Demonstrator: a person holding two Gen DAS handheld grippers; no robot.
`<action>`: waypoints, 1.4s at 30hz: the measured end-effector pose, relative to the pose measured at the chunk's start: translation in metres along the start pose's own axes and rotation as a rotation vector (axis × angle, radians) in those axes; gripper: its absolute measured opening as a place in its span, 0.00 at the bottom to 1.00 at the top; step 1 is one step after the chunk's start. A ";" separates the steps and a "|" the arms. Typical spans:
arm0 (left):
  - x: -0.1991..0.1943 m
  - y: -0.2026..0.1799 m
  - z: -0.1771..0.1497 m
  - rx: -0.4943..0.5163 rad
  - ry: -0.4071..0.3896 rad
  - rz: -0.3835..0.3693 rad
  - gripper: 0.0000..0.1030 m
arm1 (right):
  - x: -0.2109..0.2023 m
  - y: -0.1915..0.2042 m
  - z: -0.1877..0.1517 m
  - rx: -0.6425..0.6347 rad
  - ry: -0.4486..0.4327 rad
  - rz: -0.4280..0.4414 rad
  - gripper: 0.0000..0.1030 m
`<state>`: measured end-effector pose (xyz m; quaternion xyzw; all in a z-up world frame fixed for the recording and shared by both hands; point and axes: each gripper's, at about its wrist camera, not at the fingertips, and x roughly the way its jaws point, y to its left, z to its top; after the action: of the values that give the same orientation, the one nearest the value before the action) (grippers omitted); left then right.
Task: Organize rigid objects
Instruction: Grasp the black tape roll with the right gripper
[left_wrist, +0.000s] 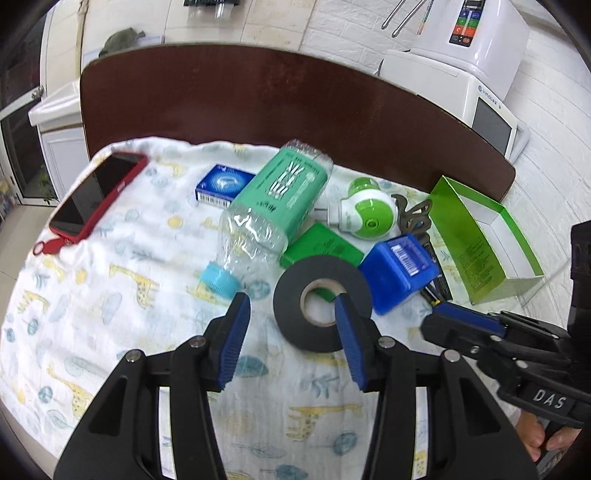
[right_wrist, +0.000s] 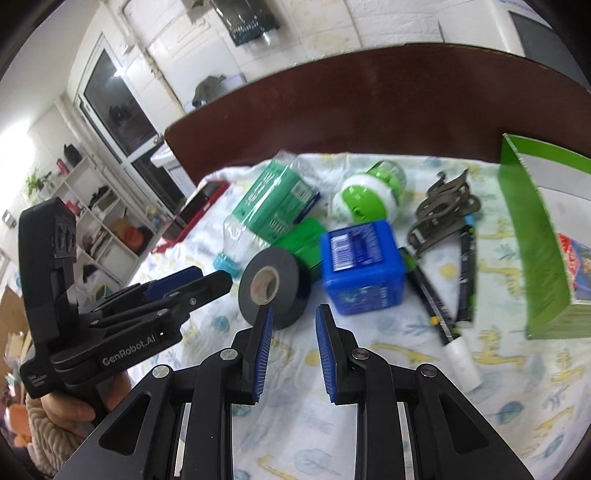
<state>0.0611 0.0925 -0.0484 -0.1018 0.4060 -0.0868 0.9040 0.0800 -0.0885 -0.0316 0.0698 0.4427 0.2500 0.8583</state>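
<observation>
The tape (left_wrist: 322, 302) is lying flat on the cloth (left_wrist: 122, 325), touching the blue box (left_wrist: 399, 271). It looks light and stiff, so pinching one side of the ring should work. The left tongs (left_wrist: 291, 314) are hanging over it, open and empty. The right tongs (right_wrist: 293, 325) are standing narrowly apart, gripping nothing.

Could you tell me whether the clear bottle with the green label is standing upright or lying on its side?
Lying on its side: the bottle rests lengthwise on the giraffe-print cloth, its blue cap pointing sideways, toward the camera.
</observation>
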 end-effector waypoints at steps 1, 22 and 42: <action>0.003 0.002 -0.002 -0.003 0.006 -0.011 0.44 | 0.005 0.004 0.000 -0.002 0.009 -0.008 0.25; 0.044 0.032 0.006 -0.040 0.105 -0.215 0.30 | 0.055 0.015 0.013 0.107 0.074 -0.122 0.27; 0.003 0.006 0.019 0.033 0.008 -0.172 0.24 | 0.021 0.024 0.017 0.059 -0.031 -0.064 0.30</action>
<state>0.0782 0.0996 -0.0399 -0.1208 0.3980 -0.1712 0.8932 0.0948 -0.0556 -0.0279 0.0849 0.4386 0.2082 0.8701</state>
